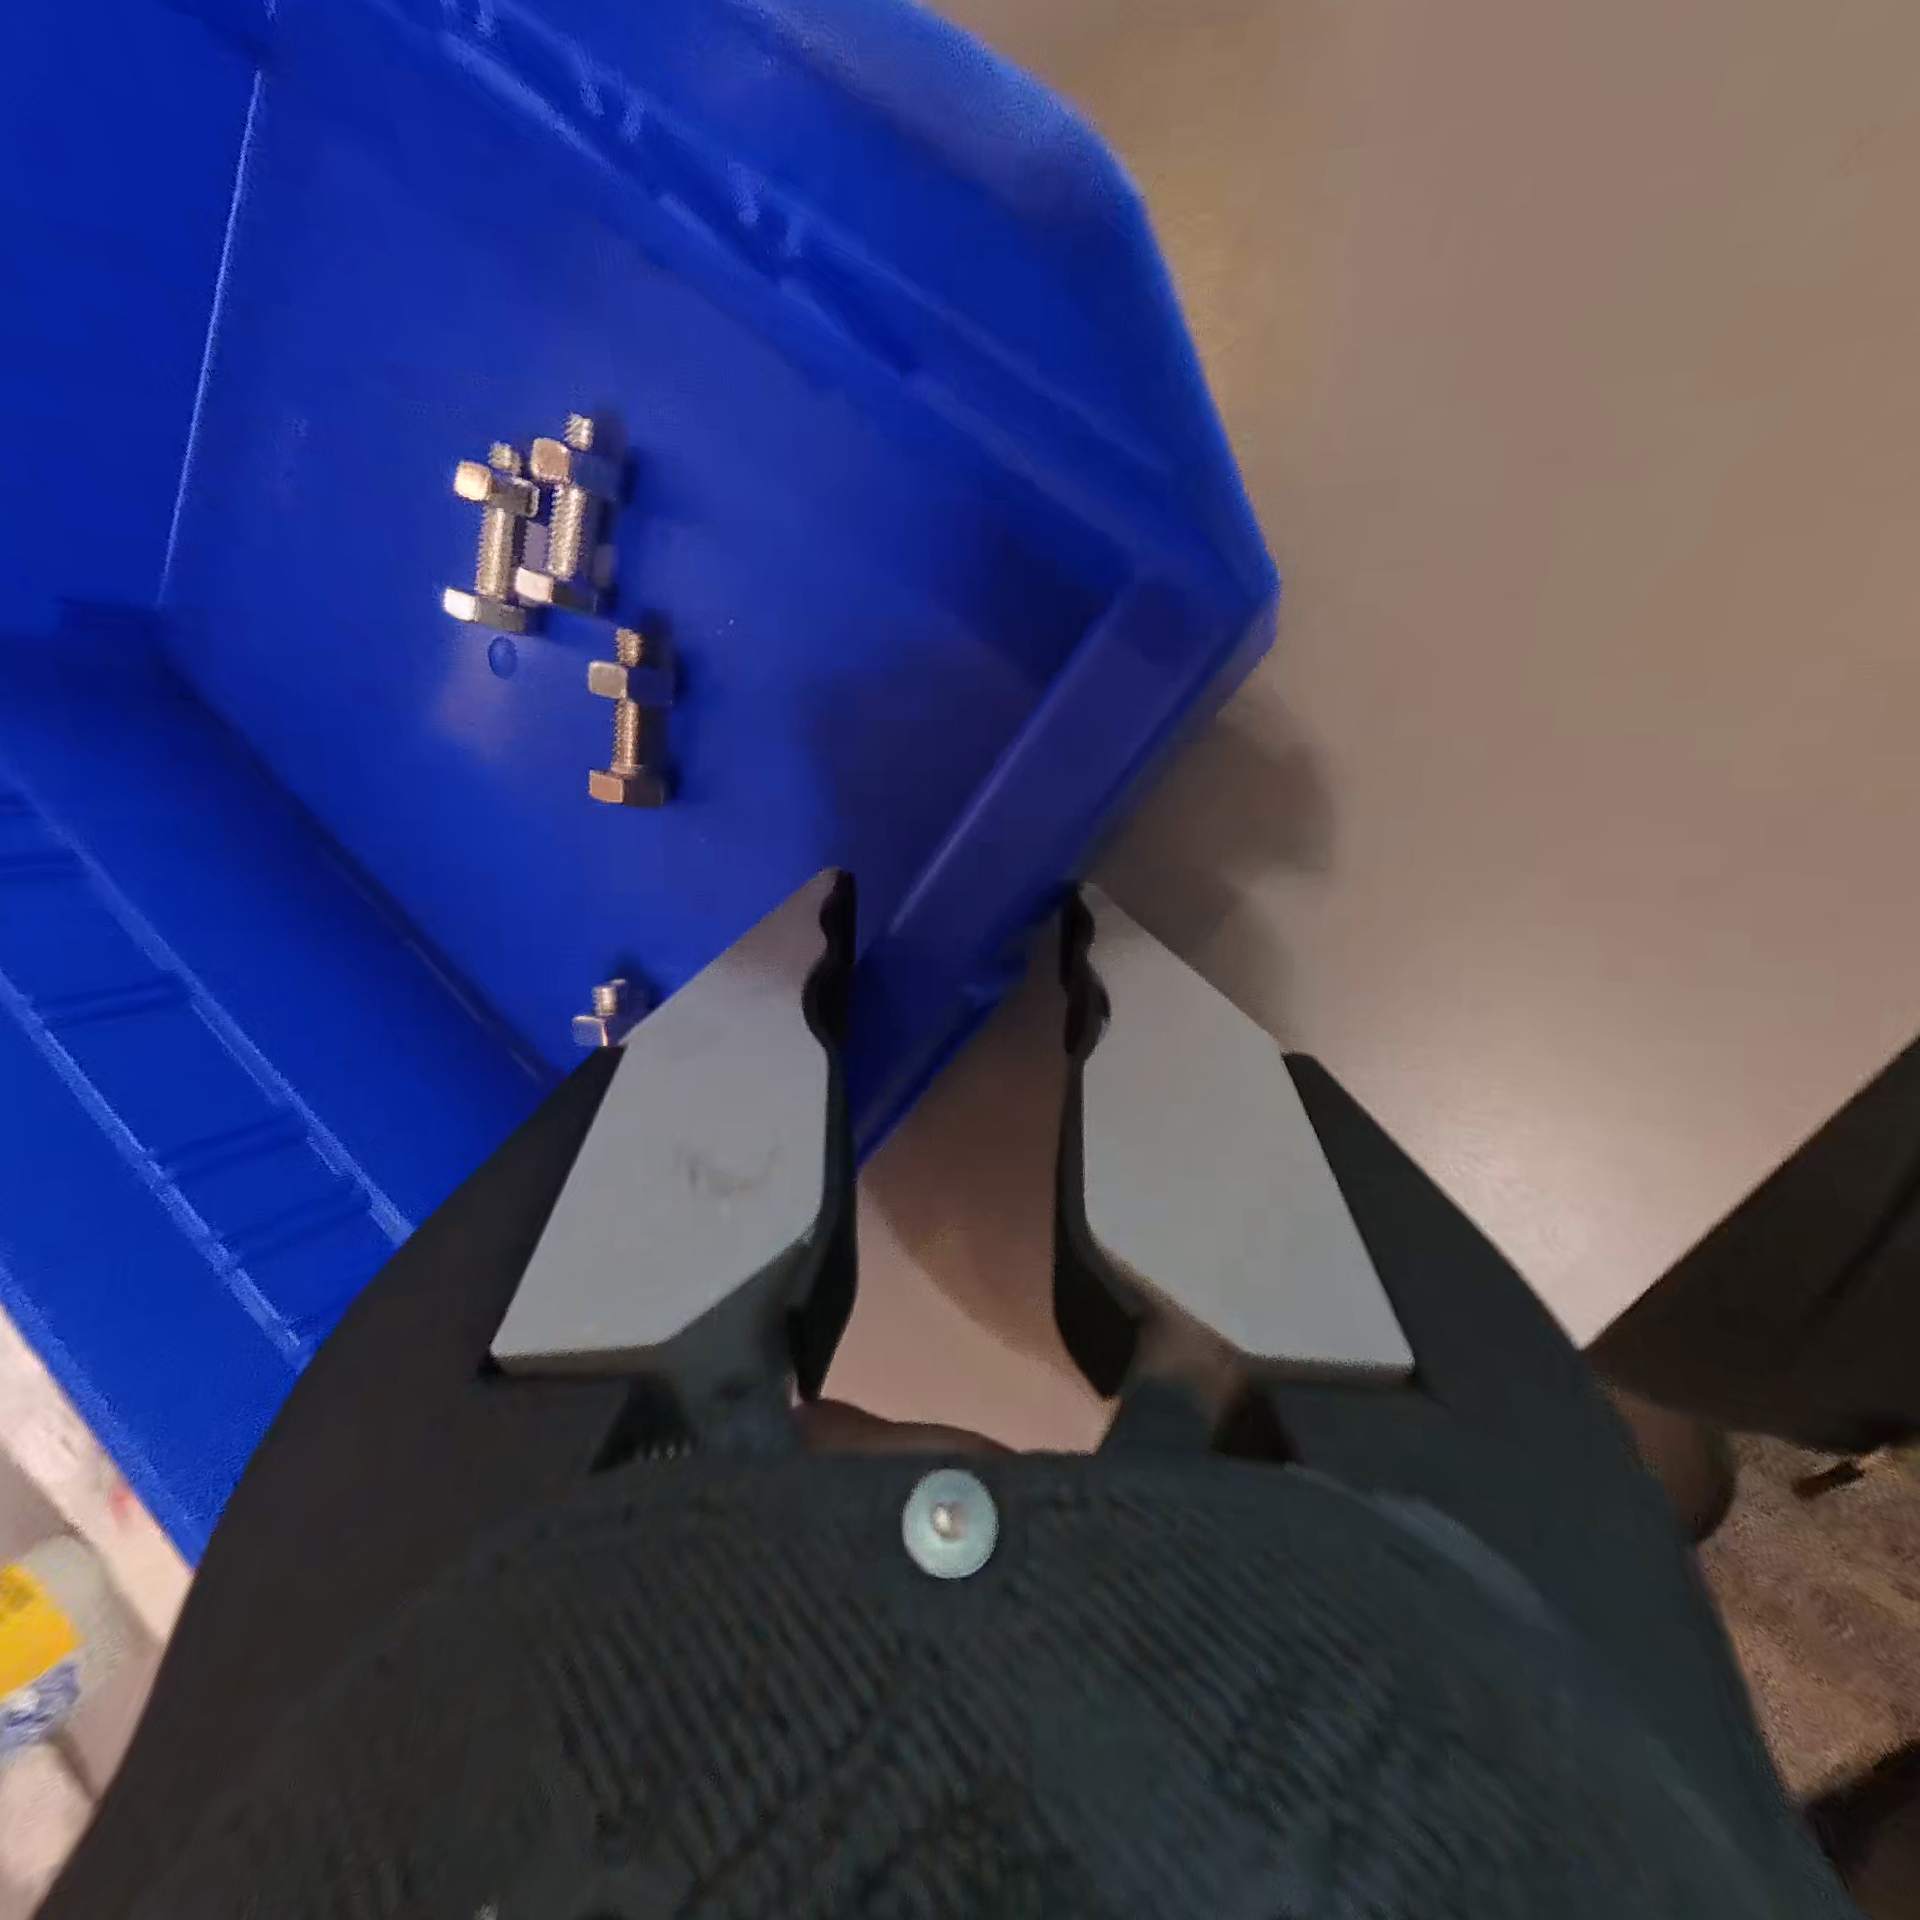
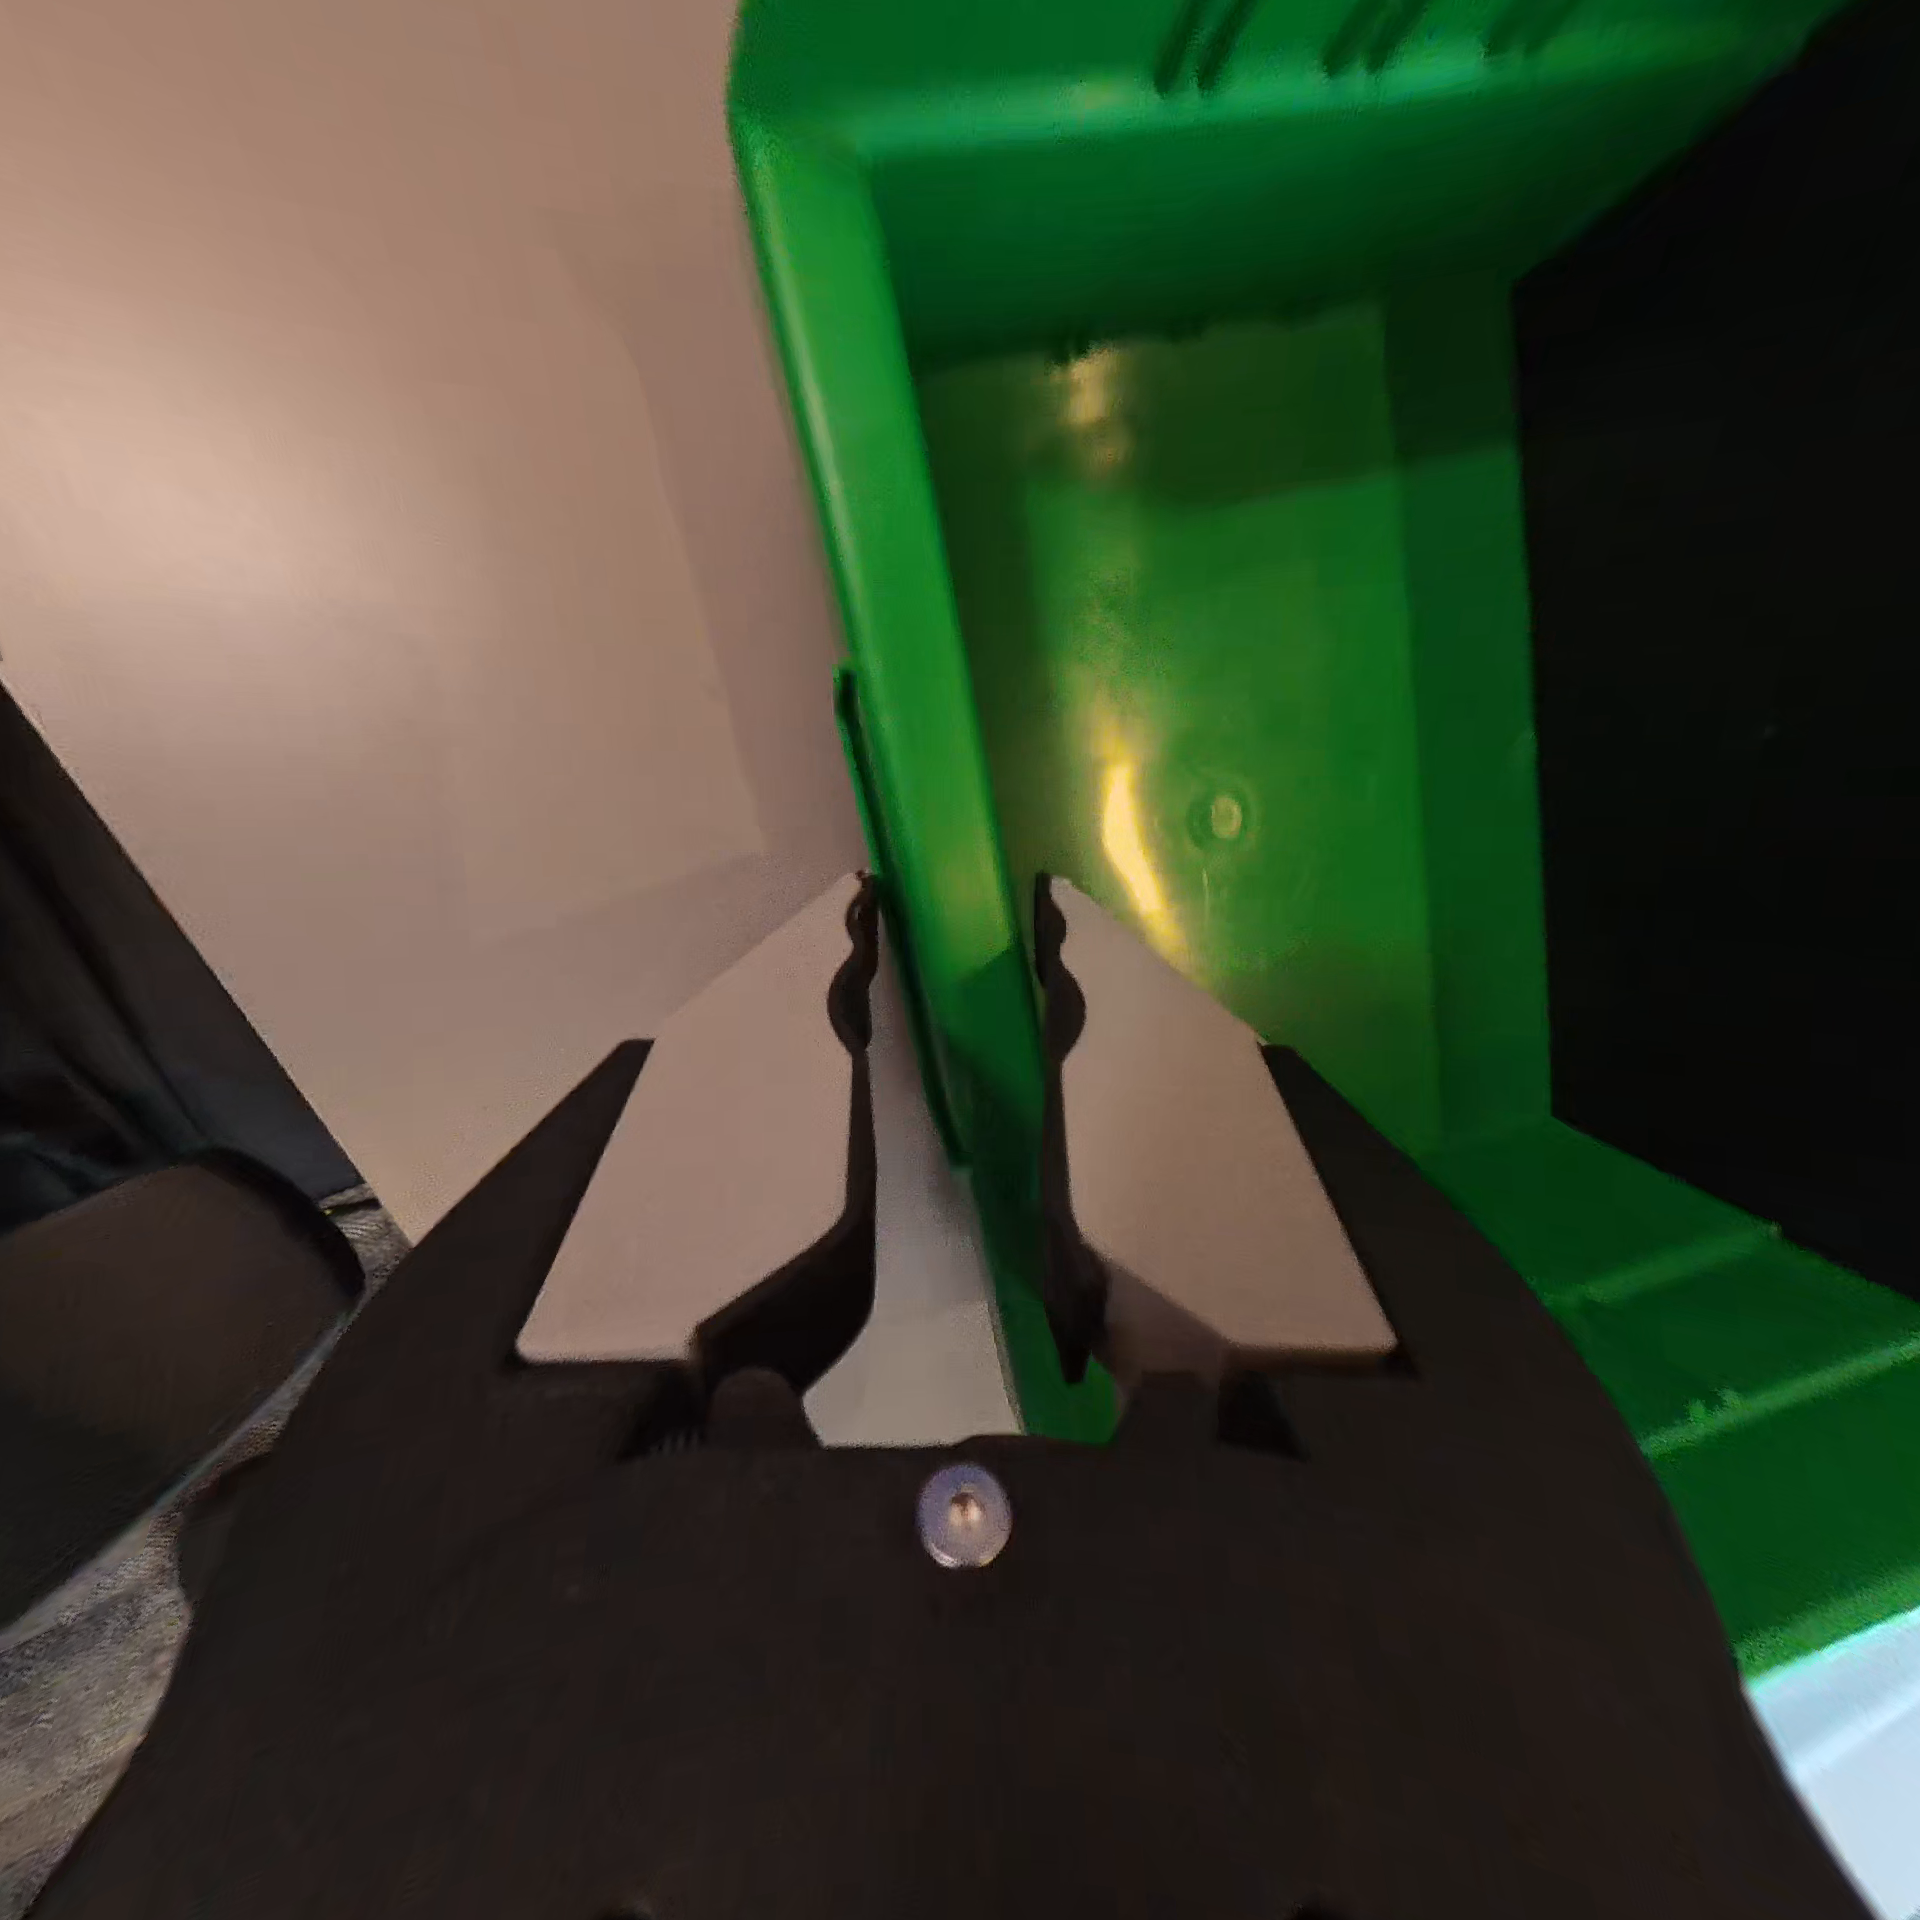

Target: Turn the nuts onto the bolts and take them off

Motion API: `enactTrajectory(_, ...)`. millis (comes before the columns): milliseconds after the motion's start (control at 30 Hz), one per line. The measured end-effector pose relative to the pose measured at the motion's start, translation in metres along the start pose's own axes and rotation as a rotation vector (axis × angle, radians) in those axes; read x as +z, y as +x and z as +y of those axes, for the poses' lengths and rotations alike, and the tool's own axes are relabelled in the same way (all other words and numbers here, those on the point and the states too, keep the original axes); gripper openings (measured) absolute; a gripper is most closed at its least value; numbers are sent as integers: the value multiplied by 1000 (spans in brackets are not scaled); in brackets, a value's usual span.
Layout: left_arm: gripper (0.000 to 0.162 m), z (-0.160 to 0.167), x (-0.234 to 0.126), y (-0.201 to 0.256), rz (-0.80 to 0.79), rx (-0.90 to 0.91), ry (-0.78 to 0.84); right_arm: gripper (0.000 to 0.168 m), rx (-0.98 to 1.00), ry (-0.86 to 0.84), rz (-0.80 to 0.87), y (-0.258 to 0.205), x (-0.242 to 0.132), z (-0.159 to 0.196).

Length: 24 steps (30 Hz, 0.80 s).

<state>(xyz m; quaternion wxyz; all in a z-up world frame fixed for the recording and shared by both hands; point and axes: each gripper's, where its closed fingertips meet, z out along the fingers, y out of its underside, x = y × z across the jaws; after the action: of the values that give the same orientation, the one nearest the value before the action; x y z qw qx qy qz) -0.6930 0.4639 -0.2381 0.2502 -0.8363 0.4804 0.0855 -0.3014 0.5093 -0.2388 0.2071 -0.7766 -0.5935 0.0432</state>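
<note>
In the left wrist view a blue bin point(image 1: 1091, 727) holds several silver bolts with nuts on them. Two lie together point(image 1: 530, 530), one lies alone point(image 1: 629, 722), and one point(image 1: 603, 1013) is partly hidden behind my left finger. My left gripper point(image 1: 956, 914) is open and empty, hovering over the bin's near right wall. In the right wrist view a green bin point(image 2: 831, 520) shows a bare floor with no bolts visible. My right gripper point(image 2: 951, 904) is open and empty, its fingers either side of the green bin's left wall.
Both bins stand on a beige table point(image 1: 1558, 520), also seen in the right wrist view point(image 2: 364, 520). A dark sleeve point(image 1: 1787, 1299) lies at the table's right edge. A dark chair point(image 2: 135, 1299) and grey carpet are at lower left. A yellow item point(image 1: 26, 1631) sits at lower left. Spacing between my two grippers at the tips: around 40 cm.
</note>
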Motion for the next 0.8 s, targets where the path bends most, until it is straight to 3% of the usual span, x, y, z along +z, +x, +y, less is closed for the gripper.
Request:
enactTrajectory(233,39,27,-11,1,-27,-164,-75,50,34,-2,39,18,-18,48)
enactTrajectory(333,39,39,-12,-7,-51,-181,-80,38,38,-50,86,27,-24,67)
enactTrajectory(400,38,45,-12,-14,-62,-175,-73,43,61,-44,128,39,-27,75)
enactTrajectory(800,38,48,-10,-23,-60,-155,-35,46,142,43,195,56,-18,59)
